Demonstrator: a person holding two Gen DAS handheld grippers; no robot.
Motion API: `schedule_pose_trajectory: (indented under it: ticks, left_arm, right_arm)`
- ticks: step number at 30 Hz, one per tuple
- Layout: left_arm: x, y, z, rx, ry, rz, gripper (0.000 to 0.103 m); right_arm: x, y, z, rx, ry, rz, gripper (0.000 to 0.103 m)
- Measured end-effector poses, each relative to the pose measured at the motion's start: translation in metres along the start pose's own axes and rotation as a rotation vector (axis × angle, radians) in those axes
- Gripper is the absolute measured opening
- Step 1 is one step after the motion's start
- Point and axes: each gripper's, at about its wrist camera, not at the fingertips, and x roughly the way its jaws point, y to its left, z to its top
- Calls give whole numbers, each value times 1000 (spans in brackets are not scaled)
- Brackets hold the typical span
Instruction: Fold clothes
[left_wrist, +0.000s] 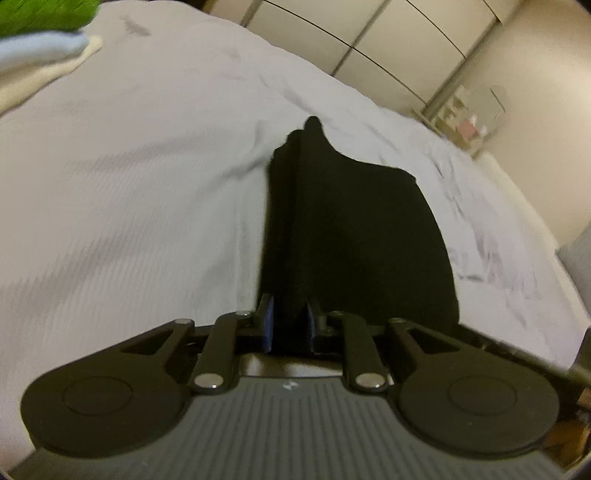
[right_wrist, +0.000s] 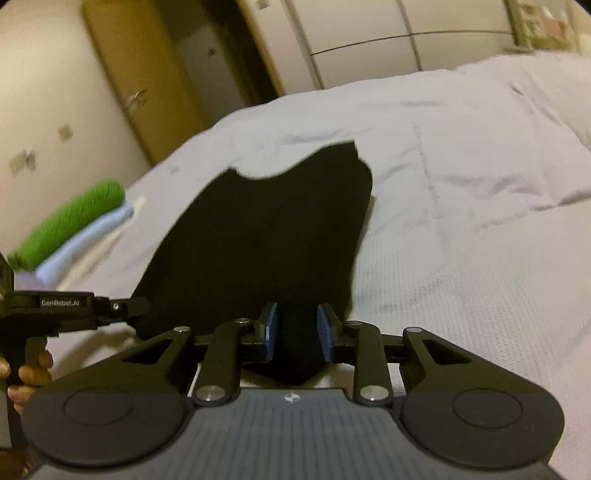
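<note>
A black garment (left_wrist: 351, 229) hangs over the pale grey bed (left_wrist: 129, 184), held up by both grippers. My left gripper (left_wrist: 289, 325) is shut on a bunched edge of it, blue pads pressed on the cloth. My right gripper (right_wrist: 297, 334) is shut on another bunched part of the same black garment (right_wrist: 266, 236). In the right wrist view the left gripper's body (right_wrist: 74, 306) and the hand holding it sit at the left edge, close beside the cloth.
A stack of folded clothes, green (right_wrist: 70, 221) on light blue on cream, lies on the bed at the left; it also shows in the left wrist view (left_wrist: 40, 48). Wardrobe doors (left_wrist: 369, 33) and a small shelf (left_wrist: 465, 118) stand beyond the bed.
</note>
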Motion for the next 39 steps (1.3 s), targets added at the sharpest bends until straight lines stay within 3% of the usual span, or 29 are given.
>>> schedule_pose_trajectory:
  ticks: [5,10,15,18,21,23,26,28,30,32,36,39]
  left_arm:
    - [-15,-21,13,60,-18,50,16]
    - [-46,-42,45,141,-123,59,15]
    - [-15,-67,60,272,-53,-32,16]
    - [18,-70,65,327,-4,13,15]
    - [40,-53,52,342,34,55,11]
    - [41,-42,42,337,11,69,3]
    - [36,-37,45,274,8,51,2]
    - [29,-43,58,246,-17,25,3]
    - [26,-51,70,244,-48,19,12]
    - [33,-58,79,270,-42,33,12]
    - [66,-59,75,310,40,73,13]
    - [67,-58,70,305,38,96,14]
  right_arm:
    - [-1,1,3,-49,12,6,30]
    - [-13,-1,22,-40,-1,35,31]
    - [-9,-6,41,0,-55,18,31]
    - [7,-13,53,32,-73,10,31]
    - [25,-20,55,40,-49,18,32]
    - [35,-22,52,26,-20,30,32]
    - [39,-28,54,16,8,57,32]
    - [35,-36,64,52,2,78,32]
    - [34,-45,73,91,-37,71,32]
    - [36,-51,81,120,-60,54,32]
    - [55,-53,73,132,-3,54,32]
    - [56,-53,66,170,-4,50,34]
